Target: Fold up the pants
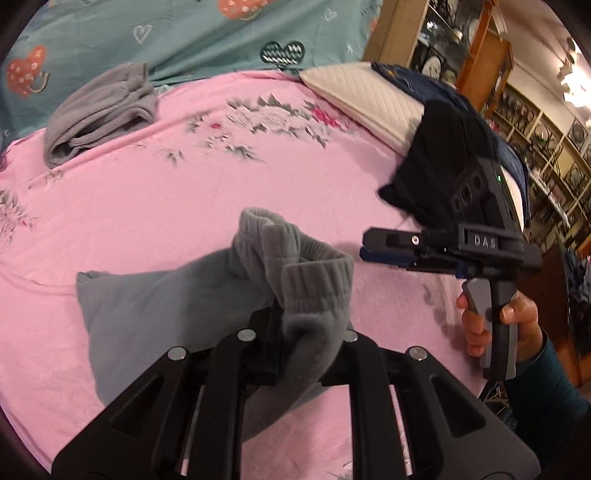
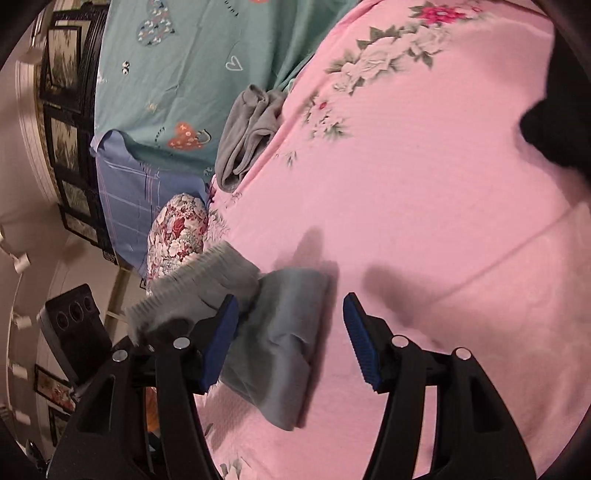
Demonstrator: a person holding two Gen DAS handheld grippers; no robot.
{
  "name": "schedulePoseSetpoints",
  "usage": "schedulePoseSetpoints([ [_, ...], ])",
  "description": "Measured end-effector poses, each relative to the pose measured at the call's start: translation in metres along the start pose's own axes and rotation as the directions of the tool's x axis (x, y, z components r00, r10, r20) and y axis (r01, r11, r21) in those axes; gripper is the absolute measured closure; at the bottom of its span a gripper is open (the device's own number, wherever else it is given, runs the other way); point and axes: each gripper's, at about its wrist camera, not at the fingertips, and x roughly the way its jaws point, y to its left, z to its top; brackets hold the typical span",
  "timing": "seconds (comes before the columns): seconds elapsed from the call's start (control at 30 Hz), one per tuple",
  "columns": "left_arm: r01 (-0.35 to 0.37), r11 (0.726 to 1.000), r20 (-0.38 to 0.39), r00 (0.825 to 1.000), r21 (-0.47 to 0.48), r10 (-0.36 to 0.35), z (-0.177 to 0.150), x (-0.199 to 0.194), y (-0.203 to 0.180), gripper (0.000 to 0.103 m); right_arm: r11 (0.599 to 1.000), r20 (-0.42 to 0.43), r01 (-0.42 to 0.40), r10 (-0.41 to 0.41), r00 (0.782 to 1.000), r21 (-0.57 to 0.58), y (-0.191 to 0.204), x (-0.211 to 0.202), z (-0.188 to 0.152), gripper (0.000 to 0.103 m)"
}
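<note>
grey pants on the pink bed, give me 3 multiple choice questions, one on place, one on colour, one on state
1. Where does the other grey garment lie?
A. at the far edge of the pink sheet, by the teal cover
B. under the white quilted pillow
C. on the floor

2. What colour are the pads on the right tool?
A. red
B. blue
C. white

3. What is the left tool doing?
A. hanging open above the sheet
B. shut on the black garment
C. shut on the grey pants, cuffs raised

Answers:
1 A, the crumpled grey heap sits where pink meets teal.
2 B, the right wrist view shows blue ribbed pads.
3 C, the left wrist view shows fabric pinched between its fingers; the right tool is open.
</note>
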Motion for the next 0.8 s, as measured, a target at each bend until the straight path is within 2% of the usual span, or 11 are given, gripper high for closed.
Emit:
schedulePoseSetpoints([
  [0.2,0.004,0.999,-0.015,1.0,0.034,-0.003,-0.005,0.006,-0.014,0.09,0.999,0.002,-0.033,0.033,0.999,-0.014,-0.006,-0.001,-0.003,0.043],
  [0.27,0.002,0.999,-0.044,0.999,0.054,0.0,-0.006,0.013,-0.02,0.088,0.999,-0.001,-0.04,0.04,0.999,-0.03,-0.003,0.0,-0.004,0.043],
  [0.33,0.024,0.998,-0.084,0.996,0.062,-0.019,-0.009,0.02,-0.023,0.068,0.999,-0.005,-0.035,0.035,0.999,-0.03,-0.004,0.0,-0.005,0.043],
  [0.37,0.046,0.997,-0.094,0.995,0.063,-0.04,-0.011,0.021,-0.024,0.041,0.999,-0.007,-0.038,0.038,0.999,-0.026,-0.005,0.0,-0.005,0.043],
  [0.4,0.054,0.996,-0.09,0.995,0.065,-0.048,-0.013,0.019,-0.025,0.023,0.999,-0.005,-0.041,0.041,0.999,-0.019,-0.005,0.001,-0.003,0.043],
  [0.43,0.055,0.996,-0.077,0.996,0.068,-0.05,-0.014,0.017,-0.026,0.02,0.999,-0.001,-0.042,0.042,0.999,-0.014,-0.006,0.0,-0.004,0.043],
  [0.57,0.112,0.991,-0.043,0.993,0.07,-0.109,-0.017,-0.004,-0.022,0.019,0.999,0.003,-0.031,0.031,1.0,-0.016,-0.005,-0.001,-0.004,0.043],
  [0.67,0.12,0.992,0.014,0.993,0.026,-0.12,-0.022,-0.028,0.004,0.017,0.999,-0.013,0.002,-0.002,1.0,-0.033,0.003,-0.002,-0.004,0.043],
  [0.8,0.102,0.99,0.022,0.995,-0.095,-0.1,-0.044,-0.04,0.052,0.016,0.99,-0.021,-0.093,0.091,0.996,-0.109,0.044,-0.009,-0.001,0.042],
])
